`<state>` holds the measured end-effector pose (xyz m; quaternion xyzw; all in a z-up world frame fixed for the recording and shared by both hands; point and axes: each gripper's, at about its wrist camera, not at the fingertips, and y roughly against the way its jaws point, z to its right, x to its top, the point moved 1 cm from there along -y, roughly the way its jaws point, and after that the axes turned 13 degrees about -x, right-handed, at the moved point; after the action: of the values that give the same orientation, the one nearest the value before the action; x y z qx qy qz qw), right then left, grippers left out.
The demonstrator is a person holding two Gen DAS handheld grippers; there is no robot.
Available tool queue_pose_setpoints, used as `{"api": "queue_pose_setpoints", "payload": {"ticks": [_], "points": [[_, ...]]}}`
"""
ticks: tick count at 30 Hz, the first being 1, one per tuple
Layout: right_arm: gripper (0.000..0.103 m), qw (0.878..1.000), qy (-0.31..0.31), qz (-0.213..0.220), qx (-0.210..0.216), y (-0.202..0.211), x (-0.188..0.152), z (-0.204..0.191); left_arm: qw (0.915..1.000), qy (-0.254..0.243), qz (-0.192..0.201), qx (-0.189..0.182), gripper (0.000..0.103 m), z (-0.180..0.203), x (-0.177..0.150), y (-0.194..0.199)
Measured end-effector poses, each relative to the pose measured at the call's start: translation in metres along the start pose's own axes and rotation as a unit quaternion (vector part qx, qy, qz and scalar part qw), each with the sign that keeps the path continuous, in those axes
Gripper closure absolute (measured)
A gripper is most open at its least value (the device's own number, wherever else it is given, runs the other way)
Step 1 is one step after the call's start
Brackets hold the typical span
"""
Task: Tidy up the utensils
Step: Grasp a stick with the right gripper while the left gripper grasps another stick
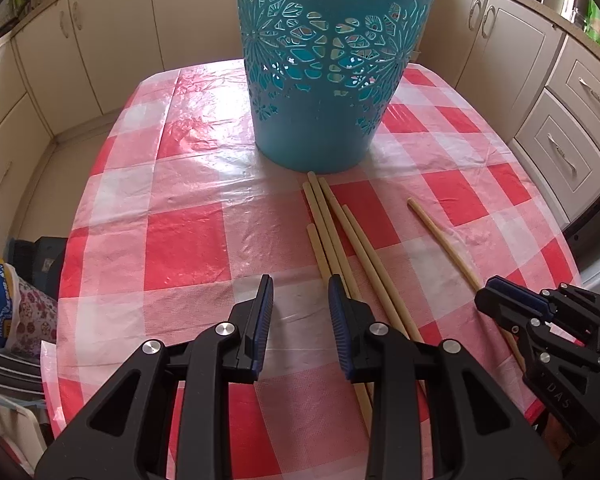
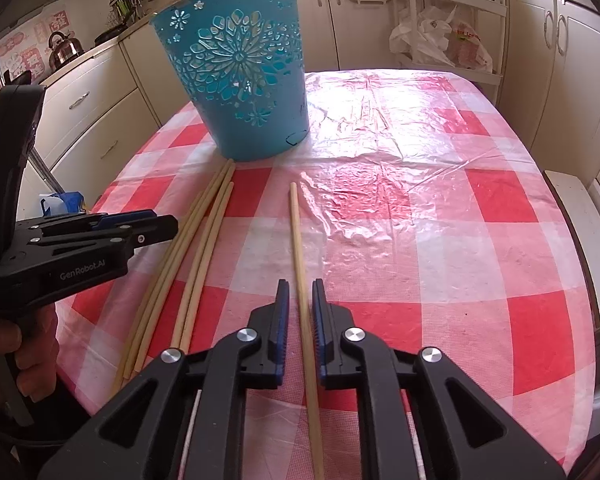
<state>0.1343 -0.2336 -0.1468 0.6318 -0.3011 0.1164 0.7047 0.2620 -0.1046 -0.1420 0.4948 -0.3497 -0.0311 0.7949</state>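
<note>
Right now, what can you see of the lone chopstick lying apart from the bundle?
The lone chopstick is a pale, plain, wood-like stick lying flat on the checked tablecloth, its far tip aimed toward the teal basket but short of it. It lies apart from the bundle. Its near part runs between the right gripper jaws, which stand slightly apart around it.

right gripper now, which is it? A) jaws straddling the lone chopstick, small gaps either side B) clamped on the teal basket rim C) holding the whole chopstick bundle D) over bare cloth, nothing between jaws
A: in the right wrist view the right gripper has the single chopstick running between its jaws, with slight gaps showing at the pads.
</note>
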Motion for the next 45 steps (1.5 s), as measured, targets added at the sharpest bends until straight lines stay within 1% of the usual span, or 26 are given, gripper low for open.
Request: {"api": "queue_pose_setpoints", "payload": {"ticks": [2, 6, 12, 13, 18, 20, 23, 24, 25, 27, 29, 31, 32, 33, 34, 35, 36, 37, 38, 40, 41, 43, 45], "points": [[0.086, 1.000, 0.002, 0.001, 0.001, 0.000, 0.000, -0.001, 1.0000, -0.002, 0.000, 0.000, 0.076, 0.001, 0.000, 0.000], [0.086, 1.000, 0.003, 0.001, 0.001, 0.000, 0.000, -0.002, 1.0000, -0.001, -0.004, -0.007, 0.076, 0.003, 0.000, -0.001], [0.086, 1.000, 0.003, 0.002, -0.002, -0.001, 0.001, -0.001, 0.9999, -0.011, -0.004, 0.009, 0.076, 0.007, -0.001, -0.002], [0.086, 1.000, 0.002, 0.002, -0.002, -0.001, 0.001, -0.001, 0.9997, -0.014, -0.010, 0.015, 0.076, 0.007, -0.001, -0.004], [0.085, 1.000, 0.003, 0.001, -0.008, -0.004, 0.005, -0.001, 0.9992, -0.029, -0.016, 0.025, 0.077, 0.006, 0.000, -0.006], [0.085, 1.000, 0.005, 0.001, -0.008, -0.006, 0.008, -0.002, 0.9985, -0.042, -0.020, 0.027, 0.080, 0.008, 0.001, -0.007], [0.085, 1.000, 0.015, 0.001, -0.015, -0.009, 0.012, -0.006, 0.9975, -0.064, -0.026, 0.018, 0.093, 0.014, 0.002, -0.009], [0.086, 1.000, 0.022, 0.002, -0.018, -0.010, 0.013, -0.008, 0.9964, -0.078, -0.029, 0.017, 0.096, 0.017, 0.002, -0.010], [0.093, 0.999, 0.031, 0.002, -0.024, -0.011, 0.014, -0.010, 0.9953, -0.090, -0.031, 0.017, 0.097, 0.020, 0.002, -0.011], [0.095, 0.999, 0.037, -0.002, -0.026, -0.012, 0.015, -0.010, 0.9929, -0.113, -0.035, 0.012, 0.098, 0.024, 0.000, -0.011], [0.095, 0.999, 0.030, -0.007, -0.018, -0.013, 0.016, -0.008, 0.9904, -0.132, -0.040, 0.009, 0.098, 0.025, -0.001, -0.011], [0.094, 0.999, 0.031, -0.011, -0.014, -0.014, 0.018, -0.008, 0.9889, -0.140, -0.049, 0.013, 0.097, 0.026, 0.001, -0.011], [0.093, 0.999, 0.037, -0.012, -0.013, -0.015, 0.019, -0.010, 0.9883, -0.142, -0.052, 0.019, 0.091, 0.026, 0.001, -0.011], [0.091, 0.999, 0.045, -0.013, -0.012, -0.016, 0.021, -0.012, 0.9873, -0.146, -0.053, 0.036, 0.080, 0.027, 0.003, -0.012], [0.091, 0.998, 0.054, -0.012, -0.015, -0.017, 0.022, -0.014, 0.9865, -0.147, -0.054, 0.048, 0.076, 0.026, 0.003, -0.012], [0.091, 0.998, 0.061, -0.012, -0.017, -0.017, 0.023, -0.016, 0.9865, -0.147, -0.055, 0.049, 0.075, 0.026, 0.003, -0.012], [0.091, 0.997, 0.070, -0.012, -0.021, -0.018, 0.024, -0.018, 0.9871, -0.143, -0.054, 0.047, 0.077, 0.024, 0.003, -0.011], [0.094, 0.997, 0.076, -0.013, -0.023, -0.018, 0.024, -0.019, 0.9882, -0.138, -0.054, 0.040, 0.081, 0.024, 0.003, -0.010], [0.096, 0.997, 0.076, -0.014, -0.026, -0.018, 0.024, -0.018, 0.9892, -0.133, -0.054, 0.031, 0.096, 0.024, 0.003, -0.011], [0.097, 0.998, 0.056, -0.019, -0.012, -0.018, 0.023, -0.012, 0.9890, -0.134, -0.047, 0.044, 0.098, 0.026, 0.001, -0.011], [0.097, 0.999, 0.042, -0.022, -0.004, -0.017, 0.022, -0.008, 0.9904, -0.125, -0.042, 0.040, 0.098, 0.025, 0.000, -0.010], [0.097, 0.999, 0.008, -0.027, 0.017, -0.016, 0.019, 0.003, 0.9952, -0.094, -0.023, 0.019, 0.098, 0.020, 0.000, -0.001], [0.097, 0.999, -0.025, -0.026, 0.037, -0.017, 0.016, 0.014, 0.9974, -0.072, 0.004, 0.005, 0.098, 0.015, 0.001, 0.012]]}}
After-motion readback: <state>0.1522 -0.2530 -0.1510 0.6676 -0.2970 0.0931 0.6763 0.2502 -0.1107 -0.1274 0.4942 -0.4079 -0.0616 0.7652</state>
